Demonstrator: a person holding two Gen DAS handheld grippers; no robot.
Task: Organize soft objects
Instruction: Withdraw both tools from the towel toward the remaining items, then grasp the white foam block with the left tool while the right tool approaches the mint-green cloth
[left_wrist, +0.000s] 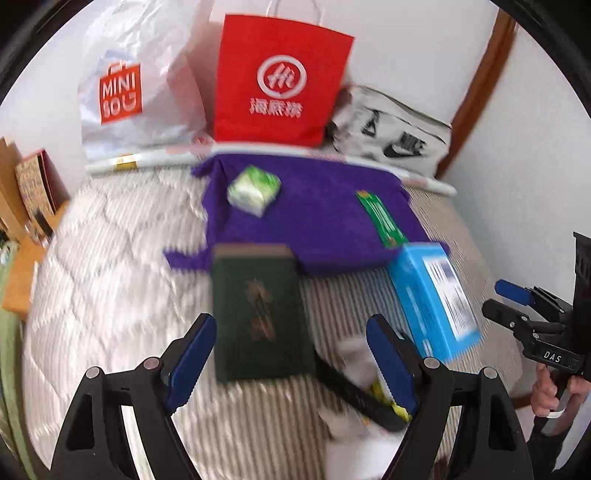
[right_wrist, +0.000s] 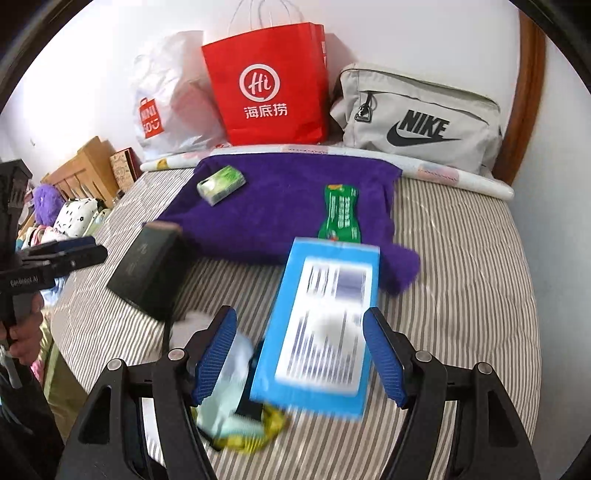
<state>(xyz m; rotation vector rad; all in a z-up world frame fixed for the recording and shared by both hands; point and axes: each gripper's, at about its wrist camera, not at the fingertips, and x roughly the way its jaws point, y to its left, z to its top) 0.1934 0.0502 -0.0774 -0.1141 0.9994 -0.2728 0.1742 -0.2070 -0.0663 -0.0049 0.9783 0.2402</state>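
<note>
Hovering over striped bed, both tongs released, nothing gripped. Left gripper: dark green book between fingers, long axis running away. Right gripper: blue box between fingers, lengthwise away, toward purple towel beyond.

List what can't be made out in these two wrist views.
- Label print on the light blue cardboard box: motion-blurred, both views.
- Gold emblem on the dark green hardcover book: blurred in the left view.
- Soft pale and yellow bundle: partly hidden by the right claw and the box; identity unclear.
</note>
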